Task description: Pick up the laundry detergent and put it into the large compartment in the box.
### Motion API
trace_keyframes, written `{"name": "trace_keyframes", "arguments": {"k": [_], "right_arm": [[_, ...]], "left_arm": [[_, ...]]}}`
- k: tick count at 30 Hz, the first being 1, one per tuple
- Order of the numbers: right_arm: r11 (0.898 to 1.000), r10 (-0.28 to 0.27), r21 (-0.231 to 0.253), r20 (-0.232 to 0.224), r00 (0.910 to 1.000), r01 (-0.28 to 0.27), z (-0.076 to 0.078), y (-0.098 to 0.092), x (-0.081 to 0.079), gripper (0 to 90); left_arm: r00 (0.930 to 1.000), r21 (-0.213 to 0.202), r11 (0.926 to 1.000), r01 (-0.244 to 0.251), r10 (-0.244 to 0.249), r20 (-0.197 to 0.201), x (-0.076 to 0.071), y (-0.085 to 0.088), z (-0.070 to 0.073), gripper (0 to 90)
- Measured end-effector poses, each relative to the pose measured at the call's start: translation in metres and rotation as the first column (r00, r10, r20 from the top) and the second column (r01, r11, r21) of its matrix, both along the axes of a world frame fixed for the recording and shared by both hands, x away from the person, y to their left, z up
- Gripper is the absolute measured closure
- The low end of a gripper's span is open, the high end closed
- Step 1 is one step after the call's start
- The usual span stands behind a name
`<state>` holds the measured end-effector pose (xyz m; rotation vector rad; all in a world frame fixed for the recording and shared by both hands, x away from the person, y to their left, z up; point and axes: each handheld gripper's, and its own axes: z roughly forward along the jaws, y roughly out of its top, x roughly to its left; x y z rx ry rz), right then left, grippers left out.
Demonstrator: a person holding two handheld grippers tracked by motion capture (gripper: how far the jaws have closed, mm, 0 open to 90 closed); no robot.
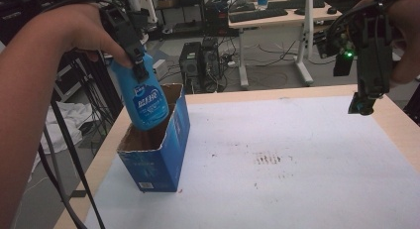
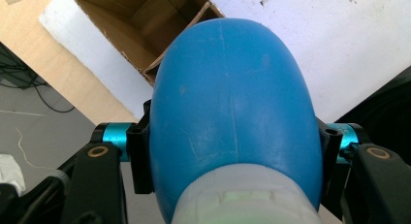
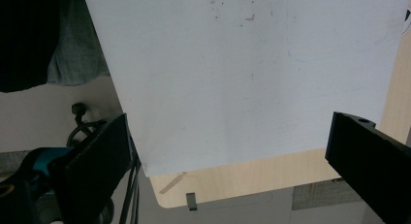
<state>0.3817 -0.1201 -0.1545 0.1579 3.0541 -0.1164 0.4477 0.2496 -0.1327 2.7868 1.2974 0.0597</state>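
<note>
Holding: the left hand-held gripper (image 1: 140,70) was clamped on the neck end of a blue bottle (image 1: 143,97), its jaws pressing either side of the bottle (image 2: 232,112) in the left gripper view.
Bottle place: it hung tilted, base down, over the open top of a blue cardboard box (image 1: 161,154), its lower end at the opening's level.
Box place: it stood upright on the desk (image 1: 297,154) near the left edge, its brown inside (image 2: 140,25) showing below the bottle.
Right hand-held gripper (image 1: 366,102): it hovered above the desk's far right corner, well apart from the box, jaws spread wide with nothing between them.
Desk surface: white, with a wooden border and a few dark specks (image 3: 249,15).
</note>
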Motion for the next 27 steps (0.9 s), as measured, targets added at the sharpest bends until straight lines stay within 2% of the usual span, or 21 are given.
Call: {"name": "trace_keyframes", "arguments": {"k": [4,13,18,22,27], "right_arm": [[1.000,0.001,0.004,0.001,1.0000,-0.001,0.001,-0.002,0.001,1.7],[1.000,-0.002,-0.002,0.000,1.0000,0.002,0.001,-0.001,0.001,1.7],[1.000,-0.006,-0.001,0.003,1.0000,0.006,0.001,-0.001,0.000,1.7],[1.000,-0.006,0.000,0.001,1.0000,0.006,0.001,-0.002,0.000,1.7],[1.000,-0.006,-0.001,0.005,1.0000,0.006,0.001,-0.002,-0.001,1.7]], "left_arm": [[1.0000,-0.002,1.0000,-0.005,0.005,-0.001,0.002,0.002,-0.006,37.7],[0.9996,0.017,0.9996,0.021,-0.021,-0.017,0.003,0.002,-0.019,37.7],[0.9992,0.011,0.9994,0.033,-0.033,-0.022,0.004,0.006,-0.034,37.7],[0.9995,0.009,0.9997,0.021,-0.021,-0.025,0.005,0.008,-0.047,37.7],[0.9968,0.033,0.9964,0.078,-0.078,-0.016,0.003,0.006,-0.061,37.7]]}}
